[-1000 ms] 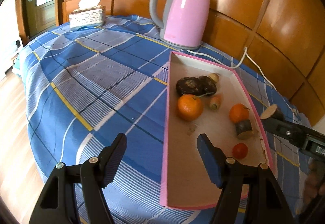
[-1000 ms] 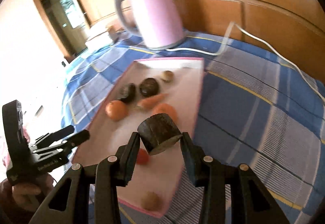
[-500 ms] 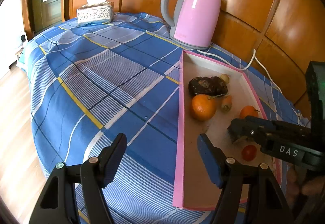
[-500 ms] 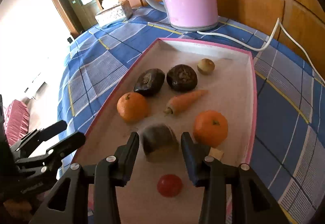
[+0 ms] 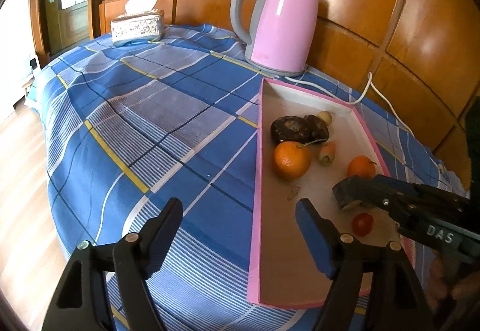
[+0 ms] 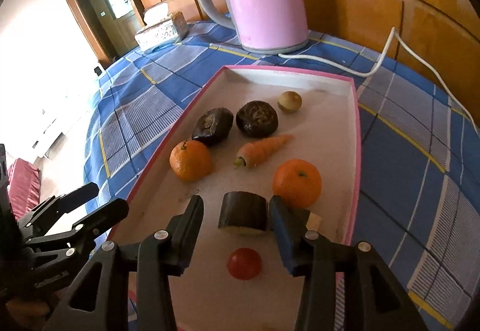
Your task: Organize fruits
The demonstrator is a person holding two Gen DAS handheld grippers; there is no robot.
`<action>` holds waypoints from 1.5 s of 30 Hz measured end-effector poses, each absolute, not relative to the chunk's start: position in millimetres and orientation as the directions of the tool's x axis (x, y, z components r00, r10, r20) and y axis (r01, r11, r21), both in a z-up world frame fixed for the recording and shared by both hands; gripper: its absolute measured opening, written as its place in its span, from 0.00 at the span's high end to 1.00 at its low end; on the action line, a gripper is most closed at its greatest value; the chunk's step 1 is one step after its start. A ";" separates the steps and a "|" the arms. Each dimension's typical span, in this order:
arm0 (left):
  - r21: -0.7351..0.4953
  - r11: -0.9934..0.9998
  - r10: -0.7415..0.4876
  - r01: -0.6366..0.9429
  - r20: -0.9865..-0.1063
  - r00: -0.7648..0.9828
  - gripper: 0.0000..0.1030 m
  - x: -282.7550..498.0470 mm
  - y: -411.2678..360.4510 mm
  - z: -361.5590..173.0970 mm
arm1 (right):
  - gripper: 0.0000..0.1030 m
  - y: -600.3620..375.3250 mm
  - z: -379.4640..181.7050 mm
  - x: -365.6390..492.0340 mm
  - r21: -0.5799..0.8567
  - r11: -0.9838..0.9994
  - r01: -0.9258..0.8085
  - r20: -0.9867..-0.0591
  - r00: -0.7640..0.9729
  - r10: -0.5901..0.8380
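A pink-rimmed white tray lies on the blue checked cloth. It holds two oranges, a small carrot, two dark wrinkled fruits, a pale round fruit and a cherry tomato. A dark cut chunk rests on the tray floor between the jaws of my right gripper, which are easing apart; the left pad stands clear of it. My left gripper hovers over the tray's near left rim, its jaws opening with nothing between them.
A pink electric kettle stands behind the tray, its white cord trailing along the wood-panelled wall. A silver tissue box sits at the far left corner. The cloth drops off to the floor on the left.
My right gripper came down into the tray with the dark chunk, set it on the tray floor and loosened its grip. The left gripper's jaws have spread wider.
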State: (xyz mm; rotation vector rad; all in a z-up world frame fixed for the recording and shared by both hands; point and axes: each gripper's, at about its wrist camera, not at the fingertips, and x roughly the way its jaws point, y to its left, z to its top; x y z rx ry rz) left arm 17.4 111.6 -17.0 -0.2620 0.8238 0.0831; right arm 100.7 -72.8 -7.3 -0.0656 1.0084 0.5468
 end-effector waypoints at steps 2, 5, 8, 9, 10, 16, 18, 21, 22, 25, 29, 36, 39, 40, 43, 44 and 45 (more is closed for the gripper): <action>-0.190 0.966 -0.020 -0.173 -0.726 0.688 0.20 15.5 109.7 -14.5 | 0.55 -76.7 -2.1 95.0 0.186 0.871 -0.455 -0.807 0.434 0.400; -0.173 0.970 -0.003 -0.170 -0.709 0.705 0.17 11.5 105.6 -10.0 | 0.51 -82.4 5.3 86.9 0.168 0.882 -0.440 -0.794 0.470 0.385; -0.163 0.973 0.009 -0.166 -0.686 0.727 0.10 6.1 100.4 -4.6 | 0.46 -96.2 16.2 69.9 0.109 0.918 -0.383 -0.766 0.556 0.323; -0.161 0.973 0.010 -0.164 -0.683 0.731 0.08 5.2 99.0 -3.5 | 0.44 -99.0 17.1 67.2 0.100 0.924 -0.369 -0.762 0.569 0.309; -0.159 0.974 0.010 -0.160 -0.678 0.735 0.07 3.7 96.9 -2.3 | 0.44 -105.5 18.4 61.4 0.081 0.939 -0.333 -0.754 0.596 0.277; -0.152 0.978 0.006 -0.141 -0.659 0.752 0.00 -5.3 83.4 0.5 | 0.41 -132.6 9.4 40.3 0.008 0.978 -0.207 -0.740 0.657 0.145; -0.147 0.980 0.003 -0.135 -0.663 0.748 0.00 -5.4 79.2 0.2 | 0.41 -143.4 3.2 34.4 -0.012 0.987 -0.158 -0.741 0.665 0.098; -0.139 0.982 0.003 -0.129 -0.669 0.743 0.00 -6.0 75.0 -0.2 | 0.41 -149.7 1.6 31.9 -0.016 0.993 -0.121 -0.743 0.666 0.069; -0.136 0.982 0.005 -0.130 -0.671 0.742 0.00 -5.9 74.6 -0.4 | 0.41 -149.4 2.2 31.3 -0.018 0.993 -0.114 -0.742 0.667 0.063; -0.114 0.984 0.024 -0.137 -0.676 0.737 0.00 -5.2 72.2 -0.6 | 0.41 -151.1 4.8 31.9 -0.031 0.995 -0.092 -0.734 0.679 0.039; -0.103 0.985 0.036 -0.140 -0.669 0.742 0.00 -6.2 70.2 0.8 | 0.41 -145.8 5.8 29.9 -0.039 0.994 -0.100 -0.730 0.682 0.041; -0.080 0.986 0.054 -0.144 -0.671 0.739 0.00 -5.6 66.6 0.0 | 0.41 -146.3 5.2 26.1 -0.038 0.994 -0.100 -0.728 0.685 0.041; -0.078 0.986 0.057 -0.146 -0.667 0.743 0.00 -6.0 66.0 0.7 | 0.41 -147.6 5.9 25.4 -0.040 0.994 -0.100 -0.725 0.687 0.040; -0.077 0.986 0.058 -0.146 -0.664 0.745 0.00 -6.2 66.0 1.2 | 0.41 -147.5 5.8 25.3 -0.041 0.994 -0.100 -0.725 0.687 0.039; -0.079 0.986 0.058 -0.146 -0.661 0.748 0.00 -6.7 65.7 1.5 | 0.41 -147.0 5.8 24.5 -0.040 0.994 -0.098 -0.724 0.689 0.039; -0.077 0.986 0.059 -0.146 -0.661 0.748 0.00 -6.8 65.5 1.4 | 0.41 -146.2 5.9 24.0 -0.040 0.994 -0.098 -0.723 0.690 0.038; -0.076 0.986 0.059 -0.145 -0.661 0.748 0.00 -7.0 65.3 1.7 | 0.41 -146.2 5.9 24.0 -0.041 0.994 -0.098 -0.722 0.691 0.038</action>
